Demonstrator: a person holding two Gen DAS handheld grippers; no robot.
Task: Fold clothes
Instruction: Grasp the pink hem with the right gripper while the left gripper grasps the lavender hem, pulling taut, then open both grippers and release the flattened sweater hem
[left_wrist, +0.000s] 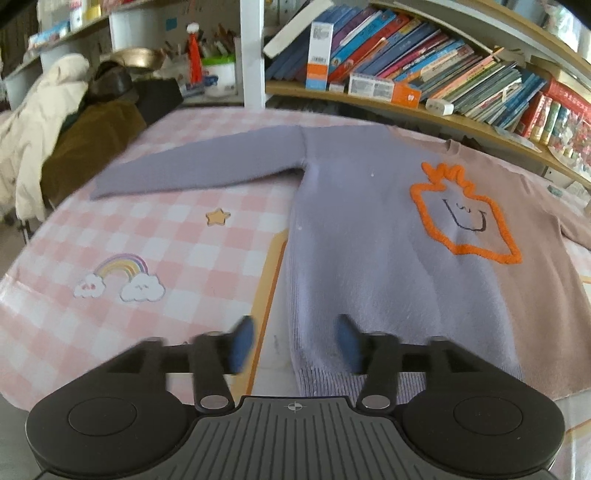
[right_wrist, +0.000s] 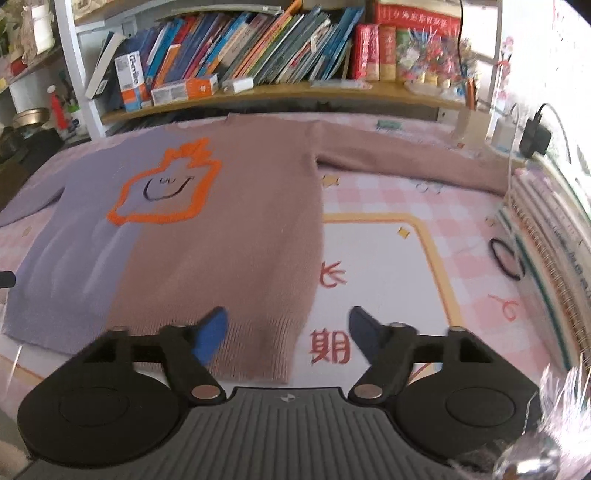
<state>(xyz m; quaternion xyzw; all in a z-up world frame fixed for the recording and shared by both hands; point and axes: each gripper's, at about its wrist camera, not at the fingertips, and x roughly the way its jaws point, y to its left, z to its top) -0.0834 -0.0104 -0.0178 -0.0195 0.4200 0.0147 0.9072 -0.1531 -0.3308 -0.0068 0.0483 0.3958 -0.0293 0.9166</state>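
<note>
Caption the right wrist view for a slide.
Open right hand-held gripper poised over the hem of a two-tone sweater spread flat on a pink checked cloth.

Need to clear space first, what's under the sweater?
The sweater lies flat on a pink checked mat; whatever the mat shows beneath it is covered.

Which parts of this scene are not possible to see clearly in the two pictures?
- Left sleeve of the sweater: cuff blurred, left wrist view.
- Right sleeve: cuff blurred beside the notebooks, right wrist view.
- Hem: partly covered by the right gripper.
- Left gripper: fingers blurred.
- Book titles: too small.
</note>
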